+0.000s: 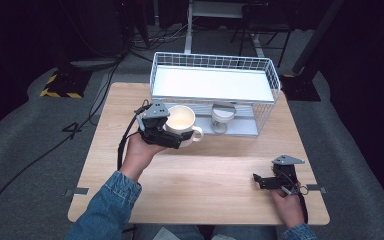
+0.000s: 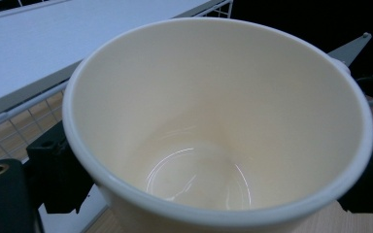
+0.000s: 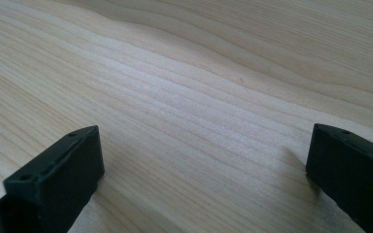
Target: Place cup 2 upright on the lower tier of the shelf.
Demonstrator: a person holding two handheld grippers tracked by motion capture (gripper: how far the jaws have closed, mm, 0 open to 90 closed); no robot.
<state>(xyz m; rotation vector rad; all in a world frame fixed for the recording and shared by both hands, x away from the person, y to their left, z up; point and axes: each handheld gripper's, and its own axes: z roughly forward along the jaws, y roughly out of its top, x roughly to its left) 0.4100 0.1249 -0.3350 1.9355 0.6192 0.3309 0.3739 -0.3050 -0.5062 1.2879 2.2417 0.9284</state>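
Observation:
A cream mug (image 1: 181, 120) sits between the jaws of my left gripper (image 1: 172, 132), just in front of the white wire rack (image 1: 215, 64), with its handle (image 1: 198, 133) pointing right. In the left gripper view the empty mug (image 2: 213, 121) is seen from above, and the left gripper (image 2: 213, 199) is shut on its body below the rim. Whether the mug touches the table is unclear. My right gripper (image 1: 267, 181) rests near the table's front right corner. In the right gripper view the right gripper (image 3: 204, 165) is open, with bare wood between its jaws.
The wire rack has a white shelf (image 1: 210, 84) and stands at the back of the wooden table (image 1: 205, 175). A grey-white cup (image 1: 223, 116) stands under that shelf, right of the mug. Cables and chair legs lie on the floor beyond.

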